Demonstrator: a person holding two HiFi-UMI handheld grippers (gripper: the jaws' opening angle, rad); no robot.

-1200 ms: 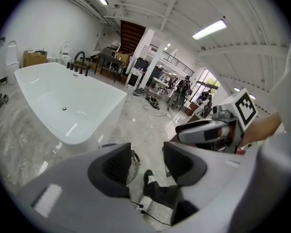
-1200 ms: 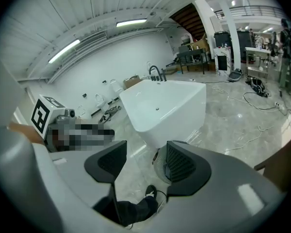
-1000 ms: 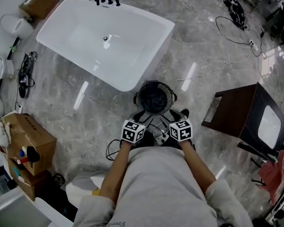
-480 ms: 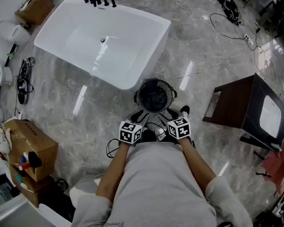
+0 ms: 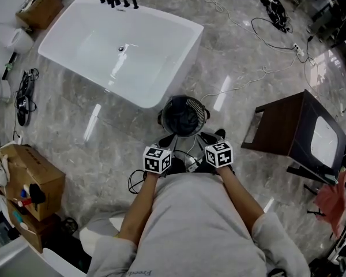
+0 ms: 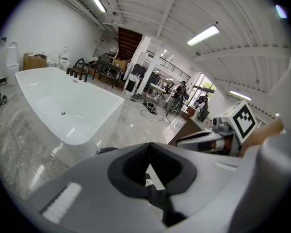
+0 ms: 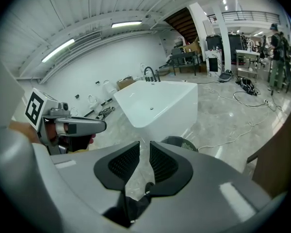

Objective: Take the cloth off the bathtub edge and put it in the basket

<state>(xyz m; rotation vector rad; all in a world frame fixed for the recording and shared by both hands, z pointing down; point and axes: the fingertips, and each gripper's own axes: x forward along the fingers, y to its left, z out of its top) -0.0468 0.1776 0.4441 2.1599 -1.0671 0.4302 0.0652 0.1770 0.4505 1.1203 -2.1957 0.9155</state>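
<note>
Inside basket, cloth barely discernible

**Hardly a word to read**

I can find no label, brand, number or sign that reads clearly. The left cube and right cube carry black-and-white square markers, patterns only, with no letters. A line of small print runs along the hem of my shirt, cut by the picture's edge and too small to make out.
</note>
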